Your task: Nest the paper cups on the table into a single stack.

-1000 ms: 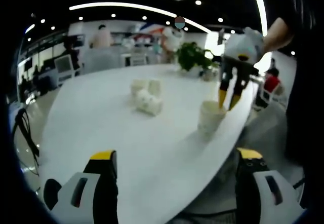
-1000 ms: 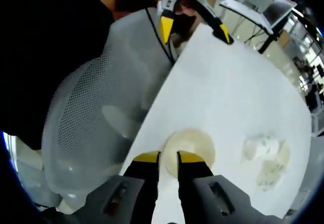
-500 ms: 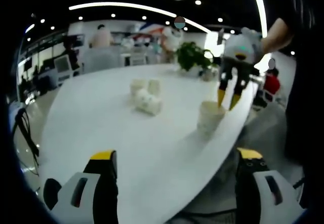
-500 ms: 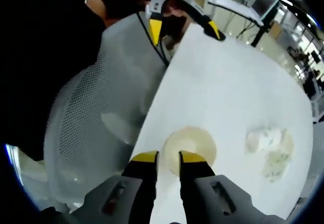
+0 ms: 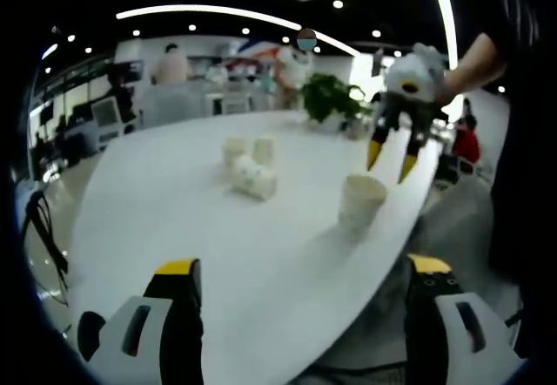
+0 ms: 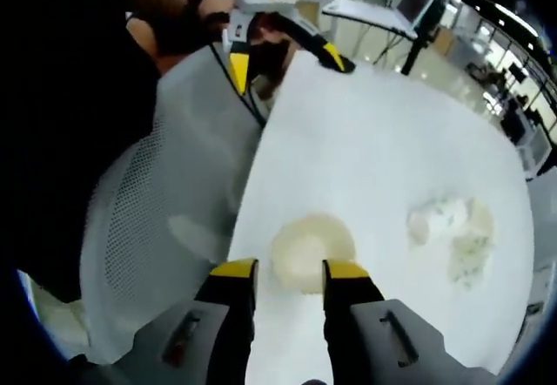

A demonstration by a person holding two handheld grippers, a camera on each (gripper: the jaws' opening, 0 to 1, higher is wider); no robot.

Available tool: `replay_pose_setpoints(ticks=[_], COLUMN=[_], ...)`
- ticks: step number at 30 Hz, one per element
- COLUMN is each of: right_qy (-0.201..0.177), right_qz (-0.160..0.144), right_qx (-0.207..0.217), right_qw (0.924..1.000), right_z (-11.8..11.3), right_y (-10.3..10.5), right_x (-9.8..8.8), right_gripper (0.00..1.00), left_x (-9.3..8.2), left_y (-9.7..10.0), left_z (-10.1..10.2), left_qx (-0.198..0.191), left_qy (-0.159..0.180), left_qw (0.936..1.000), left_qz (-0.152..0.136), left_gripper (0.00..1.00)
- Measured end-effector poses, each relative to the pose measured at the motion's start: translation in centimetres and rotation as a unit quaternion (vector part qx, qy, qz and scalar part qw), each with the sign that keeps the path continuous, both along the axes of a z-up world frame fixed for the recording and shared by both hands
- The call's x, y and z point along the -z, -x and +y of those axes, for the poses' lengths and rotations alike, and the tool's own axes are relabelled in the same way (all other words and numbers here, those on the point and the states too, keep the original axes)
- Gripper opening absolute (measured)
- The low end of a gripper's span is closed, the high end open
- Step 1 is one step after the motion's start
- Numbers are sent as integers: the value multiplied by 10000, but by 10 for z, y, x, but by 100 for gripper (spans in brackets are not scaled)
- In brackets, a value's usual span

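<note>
Right tongs | parted, hovering above upright cup | holding nothing

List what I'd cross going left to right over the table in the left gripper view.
Cluster of paper cups → upright paper cup near the table edge → right gripper, jaws open, above and just right of that cup.
</note>
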State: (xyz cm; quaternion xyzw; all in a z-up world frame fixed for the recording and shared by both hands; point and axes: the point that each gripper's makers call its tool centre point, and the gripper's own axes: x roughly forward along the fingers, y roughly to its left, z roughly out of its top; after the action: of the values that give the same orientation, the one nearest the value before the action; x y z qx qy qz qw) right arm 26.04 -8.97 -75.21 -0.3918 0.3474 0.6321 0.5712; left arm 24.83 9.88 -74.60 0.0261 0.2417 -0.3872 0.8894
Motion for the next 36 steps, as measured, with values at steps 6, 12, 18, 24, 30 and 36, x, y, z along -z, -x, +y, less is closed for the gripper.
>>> replay_pose_setpoints(ticks=[6,12,18,24,30,36], right_qy=[-95,-206,-274,-441,-495,-625], right_qz=[-81,-139,-246,-344,-444,-583], right_qx=[244,429,623,1070,1408,1869], right_qw=[9996,9988,9974,9927,9878,9787], right_z=[-4,-6,-10,-19,-34,-48], right_y=[-5,-8,-9,-12,-15,-26], right_x=[-2,-4,-7,-10,-12,-17], right_gripper=[31,35,40,45,49,54], left_x=[-1,-4,-4,-5,-6,-9], left_y=[-1,-4,-1,-1,-1,-1], left_z=[-2,-2,-4,-6,-7,-9], left_qx=[70,80,143,174,242,324], left_qy=[-20,-2,-14,11,-8,-10], left_qw=[10000,10000,9999,9998,9997,9994], left_qz=[-17,-53,-46,-65,-74,-80], left_gripper=[95,95,95,95,95,96])
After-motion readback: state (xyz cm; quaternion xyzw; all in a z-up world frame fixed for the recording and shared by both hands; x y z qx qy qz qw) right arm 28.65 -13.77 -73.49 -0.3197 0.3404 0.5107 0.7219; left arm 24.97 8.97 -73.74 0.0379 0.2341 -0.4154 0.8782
